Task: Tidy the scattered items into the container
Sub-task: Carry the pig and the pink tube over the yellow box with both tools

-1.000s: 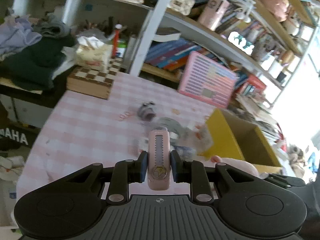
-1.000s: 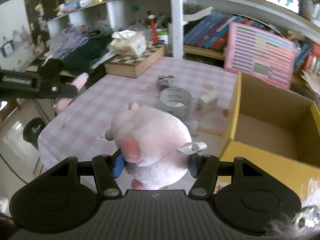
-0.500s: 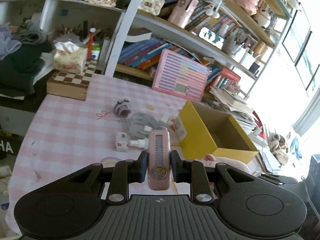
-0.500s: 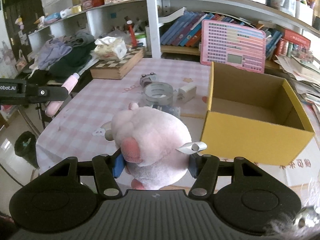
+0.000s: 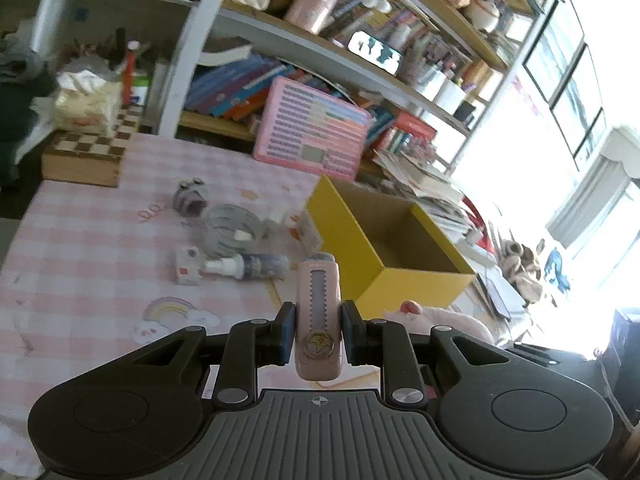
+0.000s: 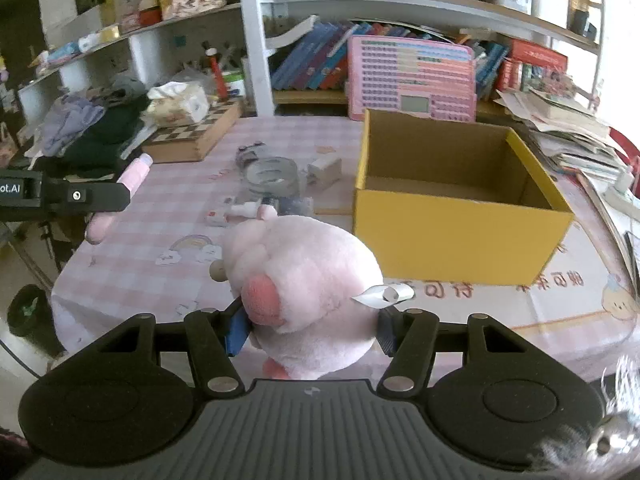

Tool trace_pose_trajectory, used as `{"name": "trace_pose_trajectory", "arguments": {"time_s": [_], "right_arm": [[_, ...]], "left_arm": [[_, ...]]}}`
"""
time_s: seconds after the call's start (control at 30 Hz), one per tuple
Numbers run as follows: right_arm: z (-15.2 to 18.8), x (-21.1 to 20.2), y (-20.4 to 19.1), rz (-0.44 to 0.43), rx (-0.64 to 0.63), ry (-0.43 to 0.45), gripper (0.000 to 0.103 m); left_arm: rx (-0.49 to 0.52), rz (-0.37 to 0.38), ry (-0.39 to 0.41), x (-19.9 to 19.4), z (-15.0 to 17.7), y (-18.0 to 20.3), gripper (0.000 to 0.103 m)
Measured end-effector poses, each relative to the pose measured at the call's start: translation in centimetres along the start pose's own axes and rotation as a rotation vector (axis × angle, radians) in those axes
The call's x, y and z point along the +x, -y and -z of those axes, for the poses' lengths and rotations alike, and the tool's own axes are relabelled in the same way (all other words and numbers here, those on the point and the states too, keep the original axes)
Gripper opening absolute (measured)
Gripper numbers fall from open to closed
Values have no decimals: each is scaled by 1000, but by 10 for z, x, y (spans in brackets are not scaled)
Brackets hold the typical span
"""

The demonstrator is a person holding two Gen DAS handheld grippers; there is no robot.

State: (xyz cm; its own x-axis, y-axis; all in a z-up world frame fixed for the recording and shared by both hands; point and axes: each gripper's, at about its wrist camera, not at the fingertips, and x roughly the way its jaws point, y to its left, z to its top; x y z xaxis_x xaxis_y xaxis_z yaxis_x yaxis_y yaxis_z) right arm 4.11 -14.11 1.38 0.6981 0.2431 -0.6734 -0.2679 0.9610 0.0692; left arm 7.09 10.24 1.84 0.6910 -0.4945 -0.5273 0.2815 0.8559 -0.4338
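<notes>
- The left gripper [image 5: 314,332] is clamped on a pink utility knife [image 5: 318,312], which stands upright between the pads.
- The right gripper [image 6: 310,330] squeezes a pink plush pig [image 6: 302,280]; a white tag sticks out at its 3 o'clock side.
- In the right wrist view, the yellow cardboard box [image 6: 456,236] sits open on the pink checked table [image 6: 132,256], at about 1 o'clock from the pig.
- At 11 o'clock from the box lie a tape roll [image 6: 272,174], a spray bottle [image 5: 244,267] and what looks like a small white charger [image 6: 325,169], close together.
</notes>
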Motion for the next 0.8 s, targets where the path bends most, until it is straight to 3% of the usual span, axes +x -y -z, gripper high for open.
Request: {"name": "trace_pose_trajectory", "arguments": {"time_s": [0.8], "right_arm": [[18,-19,80,163,187,-8,58]], "left_arm": [[115,156,-101,71,-12,67,23]]}}
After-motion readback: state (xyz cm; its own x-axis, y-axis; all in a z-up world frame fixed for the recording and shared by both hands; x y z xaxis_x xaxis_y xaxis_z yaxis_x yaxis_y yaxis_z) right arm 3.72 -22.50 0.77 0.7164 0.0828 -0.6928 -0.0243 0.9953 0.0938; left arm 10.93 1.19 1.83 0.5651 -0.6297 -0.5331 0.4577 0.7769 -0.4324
